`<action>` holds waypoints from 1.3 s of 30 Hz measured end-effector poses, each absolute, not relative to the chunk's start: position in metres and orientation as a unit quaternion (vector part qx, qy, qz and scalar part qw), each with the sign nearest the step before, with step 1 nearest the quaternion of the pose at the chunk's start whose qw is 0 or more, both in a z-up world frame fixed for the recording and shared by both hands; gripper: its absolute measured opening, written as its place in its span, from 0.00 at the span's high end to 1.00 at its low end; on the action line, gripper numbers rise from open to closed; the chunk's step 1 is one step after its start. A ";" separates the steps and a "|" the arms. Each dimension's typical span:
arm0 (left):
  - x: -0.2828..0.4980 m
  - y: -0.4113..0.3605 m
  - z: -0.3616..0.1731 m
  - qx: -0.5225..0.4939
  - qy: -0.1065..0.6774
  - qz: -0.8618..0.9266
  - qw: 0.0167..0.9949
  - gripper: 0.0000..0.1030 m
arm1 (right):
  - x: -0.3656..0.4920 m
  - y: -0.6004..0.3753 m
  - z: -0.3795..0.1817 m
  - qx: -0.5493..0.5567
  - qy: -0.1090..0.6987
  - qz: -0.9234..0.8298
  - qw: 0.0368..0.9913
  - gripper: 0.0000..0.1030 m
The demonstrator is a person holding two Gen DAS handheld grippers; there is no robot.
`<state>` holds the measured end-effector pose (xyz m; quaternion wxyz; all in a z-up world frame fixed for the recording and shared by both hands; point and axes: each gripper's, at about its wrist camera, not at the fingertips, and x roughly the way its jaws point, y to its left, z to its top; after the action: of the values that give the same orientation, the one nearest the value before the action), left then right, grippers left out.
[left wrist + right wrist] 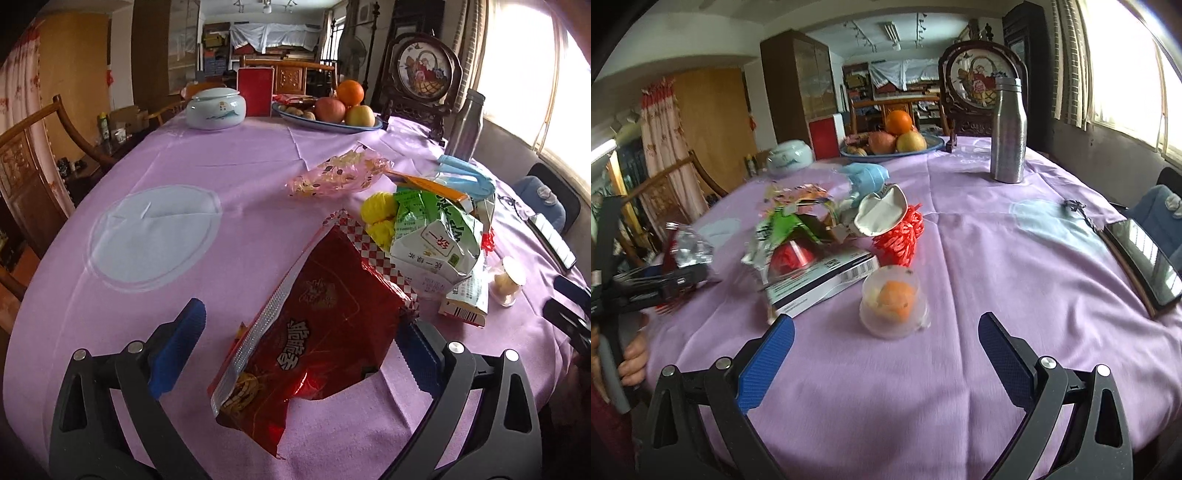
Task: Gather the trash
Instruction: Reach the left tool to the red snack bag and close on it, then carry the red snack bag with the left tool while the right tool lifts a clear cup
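Observation:
A red snack bag lies between the wide-open fingers of my left gripper; neither blue pad touches it clearly. Behind it lies a trash pile: a green and white milk carton, yellow netting, a pink printed wrapper and a blue face mask. My right gripper is open and empty, just short of a clear plastic cup with orange peel. The pile shows in the right wrist view with the carton, red netting and a flat box.
The purple tablecloth covers a round table. At the back stand a fruit plate, a white lidded jar and a steel bottle. A phone lies at the right edge. Wooden chairs surround the table.

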<state>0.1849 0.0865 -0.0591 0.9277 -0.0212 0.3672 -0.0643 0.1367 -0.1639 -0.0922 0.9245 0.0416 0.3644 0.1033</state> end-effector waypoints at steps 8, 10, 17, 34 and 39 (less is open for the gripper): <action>0.187 0.095 -0.061 -0.051 0.373 -0.073 0.924 0.10 | 0.184 -0.151 -0.115 0.033 0.433 0.096 0.895 0.52; 0.186 0.094 -0.060 -0.047 0.372 -0.070 0.925 0.16 | 0.178 -0.157 -0.110 0.051 0.418 0.096 0.902 0.52; 0.165 0.095 -0.055 -0.039 0.360 -0.080 0.929 0.32 | 0.130 -0.185 -0.087 0.079 0.362 0.102 0.923 0.52; 0.111 0.066 0.007 -0.036 0.309 -0.122 0.943 0.37 | 0.064 -0.248 -0.074 0.144 0.323 0.091 0.931 0.52; 0.097 0.021 0.016 -0.017 0.300 -0.163 0.940 0.37 | 0.032 -0.283 -0.074 0.156 0.311 0.067 0.935 0.52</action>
<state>0.0972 0.0210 0.0161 0.9398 -0.0175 0.2998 -0.1631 0.0320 -0.2832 -0.0742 0.9351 0.1555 0.3111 0.0672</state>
